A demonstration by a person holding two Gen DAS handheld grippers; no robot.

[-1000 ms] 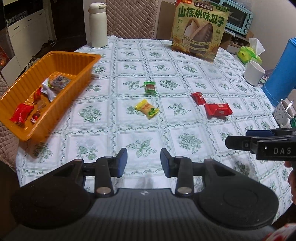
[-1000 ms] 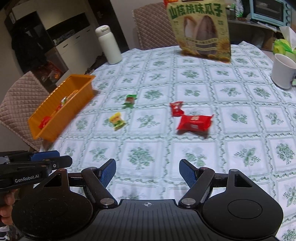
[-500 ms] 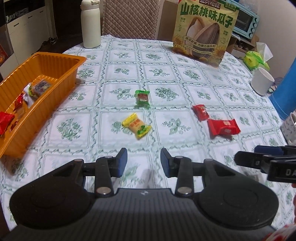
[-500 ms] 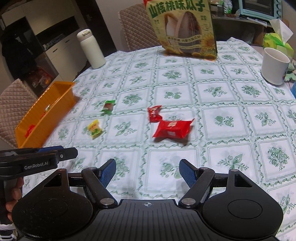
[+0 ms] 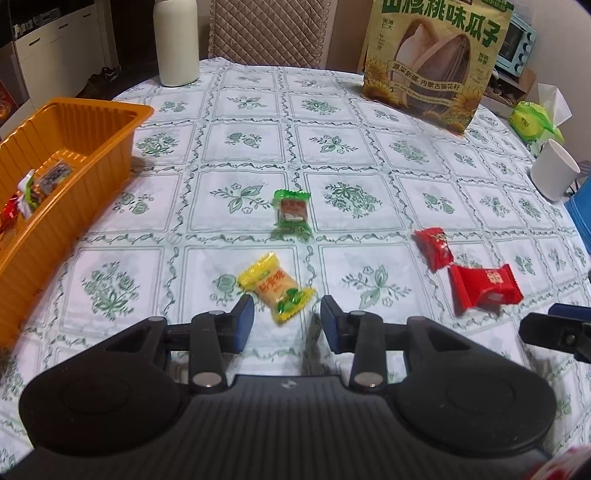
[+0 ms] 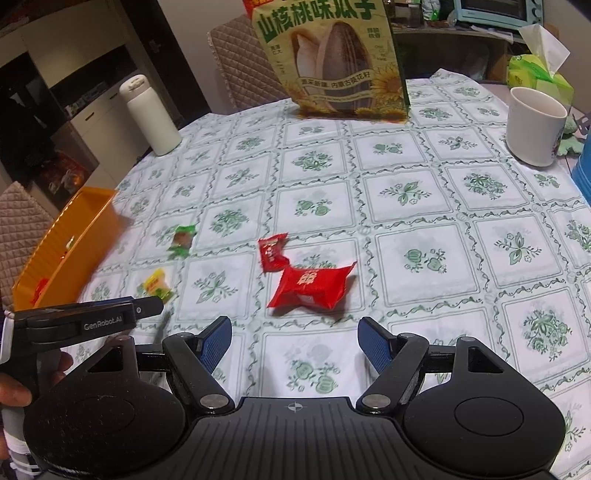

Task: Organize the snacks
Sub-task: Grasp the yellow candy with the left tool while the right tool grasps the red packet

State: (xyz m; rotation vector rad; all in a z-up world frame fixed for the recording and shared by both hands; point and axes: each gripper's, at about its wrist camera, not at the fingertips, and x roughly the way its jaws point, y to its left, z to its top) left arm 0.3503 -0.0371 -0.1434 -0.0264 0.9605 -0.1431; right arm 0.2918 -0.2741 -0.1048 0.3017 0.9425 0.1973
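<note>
Loose snacks lie on the tablecloth: a yellow packet (image 5: pixel 275 287), a green packet (image 5: pixel 291 212), a small red packet (image 5: pixel 433 248) and a larger red packet (image 5: pixel 484 287). My left gripper (image 5: pixel 287 321) hovers just short of the yellow packet, jaws partly apart, nothing between them. In the right wrist view my right gripper (image 6: pixel 294 341) stands wide open just short of the larger red packet (image 6: pixel 310 287), empty; the small red packet (image 6: pixel 272 253) lies just behind it. An orange tray (image 5: pixel 70 122) with several snacks inside sits at the left.
A big sunflower-seed bag (image 5: pixel 436 62) stands at the back, a white bottle (image 5: pixel 176 42) at the back left, a white mug (image 6: pixel 535 127) and a green tissue pack (image 6: pixel 537 72) at the right. Quilted chairs (image 5: pixel 266 33) ring the table. A hand (image 6: pixel 14 387) holds the left gripper.
Both grippers have moved forward over the table: the left closer to the yellow packet, the right closer to the larger red packet. Jaw openings look the same.
</note>
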